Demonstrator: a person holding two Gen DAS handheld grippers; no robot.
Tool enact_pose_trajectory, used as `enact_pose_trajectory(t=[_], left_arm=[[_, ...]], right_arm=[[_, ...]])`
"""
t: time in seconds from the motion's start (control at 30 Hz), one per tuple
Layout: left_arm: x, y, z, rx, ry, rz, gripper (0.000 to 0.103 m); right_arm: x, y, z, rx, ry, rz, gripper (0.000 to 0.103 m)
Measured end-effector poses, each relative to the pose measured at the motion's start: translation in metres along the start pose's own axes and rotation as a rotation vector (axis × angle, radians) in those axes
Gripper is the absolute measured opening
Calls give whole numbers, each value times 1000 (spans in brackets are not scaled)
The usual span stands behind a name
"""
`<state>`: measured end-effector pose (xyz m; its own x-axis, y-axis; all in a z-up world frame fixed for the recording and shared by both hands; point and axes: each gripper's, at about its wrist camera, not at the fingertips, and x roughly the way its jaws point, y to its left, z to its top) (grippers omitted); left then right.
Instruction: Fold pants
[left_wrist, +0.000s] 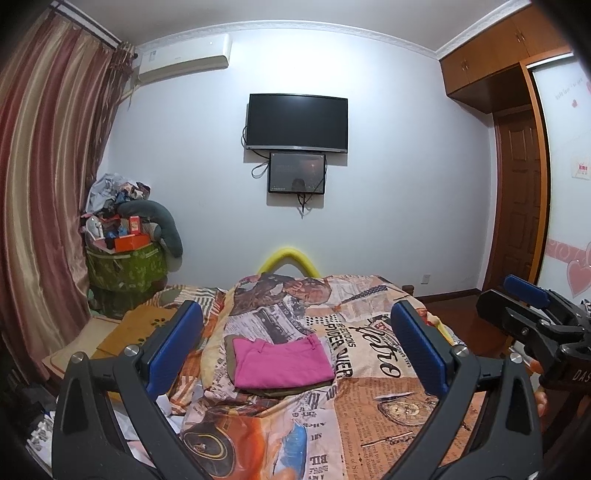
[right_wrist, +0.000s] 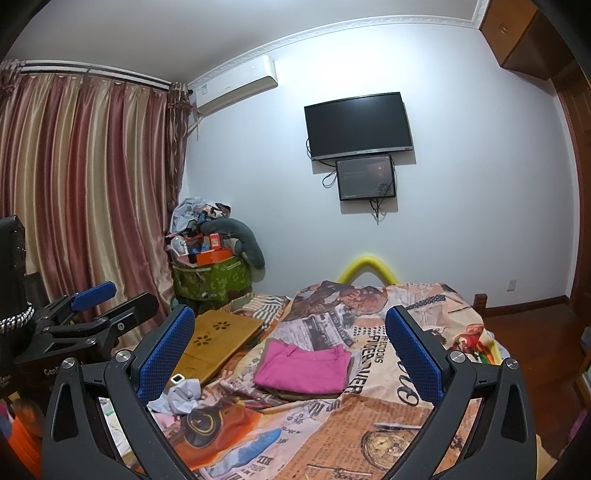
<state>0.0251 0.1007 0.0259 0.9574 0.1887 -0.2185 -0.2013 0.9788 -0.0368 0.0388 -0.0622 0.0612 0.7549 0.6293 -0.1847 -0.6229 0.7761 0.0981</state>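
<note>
- A green patterned bin (right_wrist: 210, 277) stands in the room's corner, left of centre in the right wrist view. It is heaped above its rim with an orange box (right_wrist: 213, 255), smaller cartons, crumpled cloth and a grey curved cushion (right_wrist: 243, 236).
- The bedspread (left_wrist: 369, 387) has a newspaper print. Large letters read "POWER OVER", seen upside down, beside a script word that is too distorted to read.
- White lettering on the other gripper's body is cut off at the frame edge in both views.
- The pink pants (left_wrist: 282, 363) lie folded into a flat rectangle at the centre of the bed, on top of a folded olive garment (left_wrist: 295, 389).
- The left gripper (left_wrist: 295, 343) is held above the near end of the bed, jaws spread wide, holding nothing.
- The right gripper (right_wrist: 290, 347) is held level beside it, jaws likewise wide apart and empty. Both point toward the far wall.
- A wooden lap tray (right_wrist: 221, 338) lies on the bed left of the pants.
</note>
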Motion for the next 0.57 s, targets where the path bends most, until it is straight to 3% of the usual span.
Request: enact_pose_trajectory(t=[0.57], left_arm=[[2,-6,-3,35,16,-22,103]], right_arm=[[3,-2,-3,0,17,-1,103]])
